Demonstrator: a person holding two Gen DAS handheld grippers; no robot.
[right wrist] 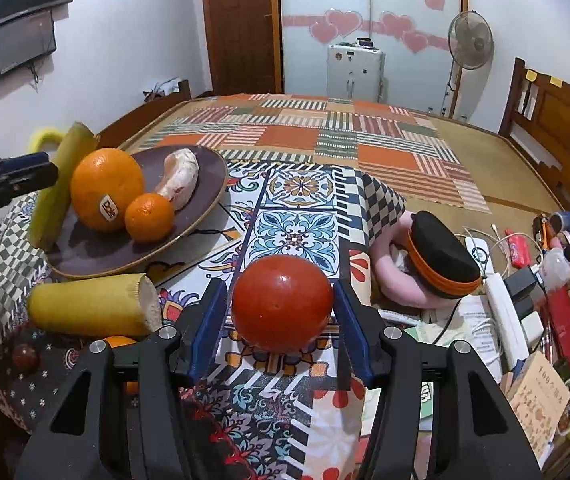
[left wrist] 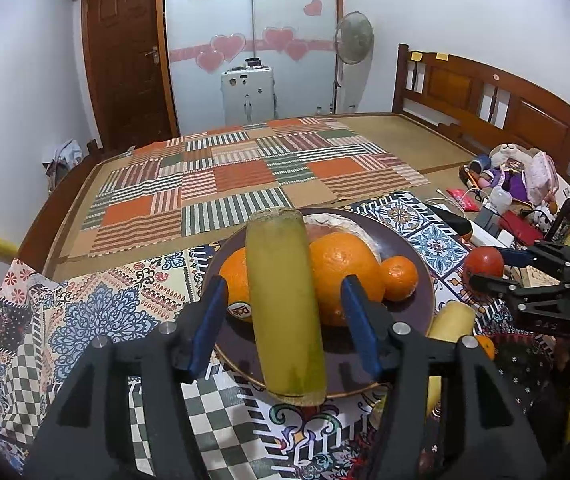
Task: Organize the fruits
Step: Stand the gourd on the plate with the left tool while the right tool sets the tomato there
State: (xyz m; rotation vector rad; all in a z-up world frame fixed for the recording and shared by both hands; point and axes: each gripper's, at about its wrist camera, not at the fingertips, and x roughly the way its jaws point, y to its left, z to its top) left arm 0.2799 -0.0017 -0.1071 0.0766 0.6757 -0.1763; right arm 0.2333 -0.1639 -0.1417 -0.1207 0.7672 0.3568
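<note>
The left hand-held gripper (left wrist: 281, 316) stands with its blue pads spread on either side of a long green-yellow stalk (left wrist: 283, 304); a gap shows between each pad and the stalk, so nothing is pinched. The stalk leans with its far end on the fruit in a dark brown plate (left wrist: 425, 280) and its near end over the plate's near rim. The plate sits on a patterned cloth (left wrist: 97, 316) and holds two large oranges, one left of the stalk with a sticker (left wrist: 234, 280) and one right of it (left wrist: 341, 276), a small orange (left wrist: 399, 278) touching the right one, and a pale peeled piece (right wrist: 179, 178) at the far side. The right hand-held gripper (right wrist: 283, 314) brackets a red tomato (right wrist: 282, 304) that rests on the cloth to the right of the plate; its right pad is at the tomato's skin, its left pad stands slightly off, and whether the tomato is actually pinched cannot be told. A second yellow stalk piece (right wrist: 93, 310) lies on the cloth just near of the plate, cut end toward the tomato. Right of the tomato lie a pink item with a black-and-orange pouch (right wrist: 443, 254) and a white power strip (right wrist: 507, 312). Beyond is a bed with a patchwork cover (left wrist: 245, 172).
</note>
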